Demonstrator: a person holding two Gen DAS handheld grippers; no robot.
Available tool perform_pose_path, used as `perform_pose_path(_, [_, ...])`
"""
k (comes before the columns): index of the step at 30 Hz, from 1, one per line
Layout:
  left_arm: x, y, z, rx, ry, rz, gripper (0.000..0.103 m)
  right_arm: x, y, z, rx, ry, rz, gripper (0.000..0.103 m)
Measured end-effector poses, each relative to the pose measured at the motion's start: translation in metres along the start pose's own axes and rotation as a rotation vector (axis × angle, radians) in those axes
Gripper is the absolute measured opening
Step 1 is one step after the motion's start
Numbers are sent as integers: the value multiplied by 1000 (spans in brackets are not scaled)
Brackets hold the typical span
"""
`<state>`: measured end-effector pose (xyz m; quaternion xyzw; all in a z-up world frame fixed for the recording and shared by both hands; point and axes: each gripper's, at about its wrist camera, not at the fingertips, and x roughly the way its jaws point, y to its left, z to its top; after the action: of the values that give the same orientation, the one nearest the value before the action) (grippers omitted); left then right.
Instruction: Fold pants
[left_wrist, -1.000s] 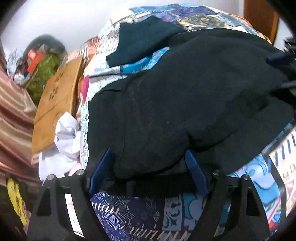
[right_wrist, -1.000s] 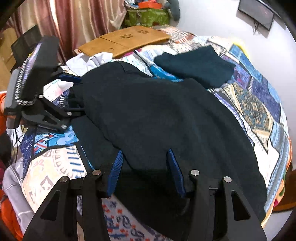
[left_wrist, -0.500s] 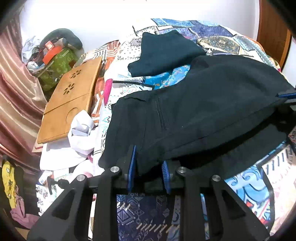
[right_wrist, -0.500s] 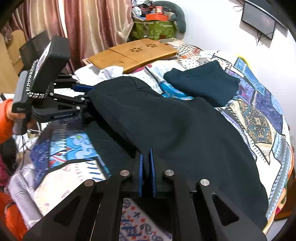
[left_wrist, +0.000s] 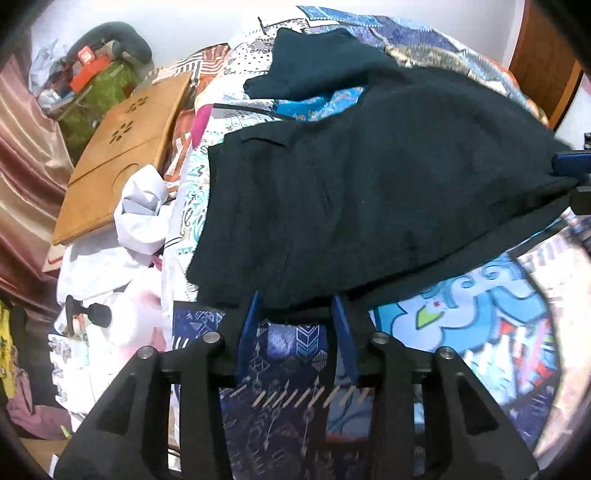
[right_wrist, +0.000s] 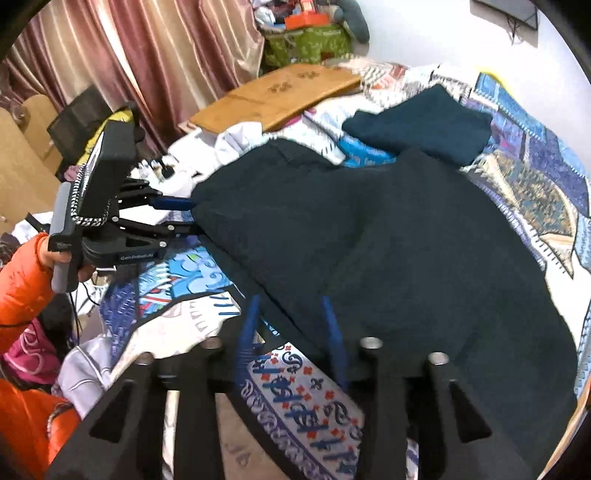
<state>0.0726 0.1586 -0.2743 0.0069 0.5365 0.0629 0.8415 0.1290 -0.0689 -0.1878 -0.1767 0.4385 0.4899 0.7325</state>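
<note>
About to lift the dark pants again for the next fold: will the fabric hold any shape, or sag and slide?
The dark pants will probably sag: they already drape in soft folds over the patterned bedspread. The doubled layers look thick, so likely somewhat heavy for cloth. The knit-like surface seems unlikely to slip from the pads.

Right ahead of my left gripper (left_wrist: 297, 312), whose jaws are opening, the dark pants (left_wrist: 362, 184) cover most of the bedspread (left_wrist: 480, 317); only the near patterned strip lies bare for a pass. On the left side a wooden board (left_wrist: 122, 155), crumpled white cloth (left_wrist: 142, 214) and a pump bottle (left_wrist: 122, 321) crowd the edge. Far off, a folded dark garment (left_wrist: 317, 59) takes up room. From my right gripper (right_wrist: 290, 317), also opening, bare bedspread shows near left and along the far right.
</note>
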Motion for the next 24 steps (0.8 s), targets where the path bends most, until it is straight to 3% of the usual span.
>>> perform_pose_path(2, [-13, 11, 5, -48, -21, -35, 45, -12, -8, 0, 25, -42, -20, 46])
perform_pose_path(5, [-26, 31, 20, -158, -70, -82, 75, -22, -29, -1, 113, -81, -46, 46])
perform_pose_path(7, [-23, 38, 28, -211, -82, -114, 77, -21, -47, -3, 192, -91, -84, 46])
perform_pose_path(12, [26, 41, 29, -267, 48, -81, 77, -10, -77, -28, 321, -44, -168, 46])
perform_pose_path(15, [51, 31, 13, -254, 96, -68, 83, -21, -86, -49, 386, -94, -147, 47])
perform_pose_path(20, [54, 30, 6, -281, 127, -65, 87, -49, -98, -71, 488, -141, -147, 47])
perform_pose_path(24, [37, 29, 16, -253, 127, -12, 86, -78, -123, -102, 563, -192, -266, 47])
